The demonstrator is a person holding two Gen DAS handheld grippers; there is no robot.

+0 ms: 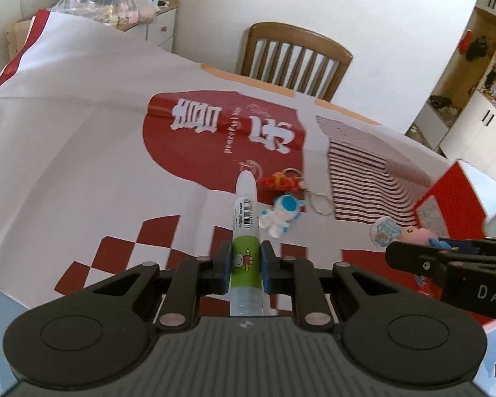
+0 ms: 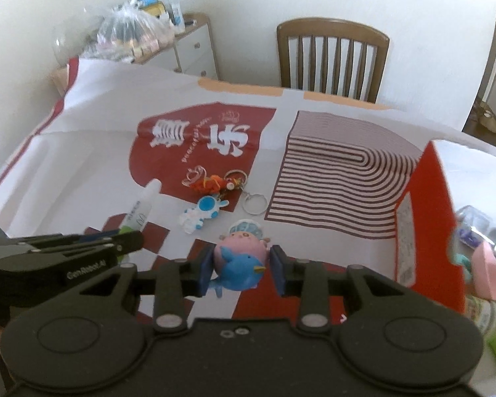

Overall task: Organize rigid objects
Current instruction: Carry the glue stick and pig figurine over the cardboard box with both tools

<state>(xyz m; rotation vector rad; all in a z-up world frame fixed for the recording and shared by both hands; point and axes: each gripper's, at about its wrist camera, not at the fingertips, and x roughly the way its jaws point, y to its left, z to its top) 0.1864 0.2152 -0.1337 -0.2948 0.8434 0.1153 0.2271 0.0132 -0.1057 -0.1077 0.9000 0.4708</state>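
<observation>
My left gripper (image 1: 245, 266) is shut on a white and green marker pen (image 1: 245, 218), which points away over the table. A pink and blue toy figure (image 2: 238, 259) with a blue cap sits between the pads of my right gripper (image 2: 241, 273), which is shut on it and lifted off the table. On the red and white cloth lie a blue and white astronaut keychain (image 2: 200, 213), an orange keychain (image 2: 211, 185) and a loose key ring (image 2: 254, 203). From the left wrist view the right gripper (image 1: 413, 248) shows at the right edge, still holding the toy.
A striped folded cloth (image 2: 340, 178) lies right of the keychains. A red box (image 2: 426, 218) stands at the right, with more small toys (image 2: 486, 264) beyond it. A wooden chair (image 2: 332, 58) stands at the table's far edge. A cabinet with a plastic bag (image 2: 132, 33) is at far left.
</observation>
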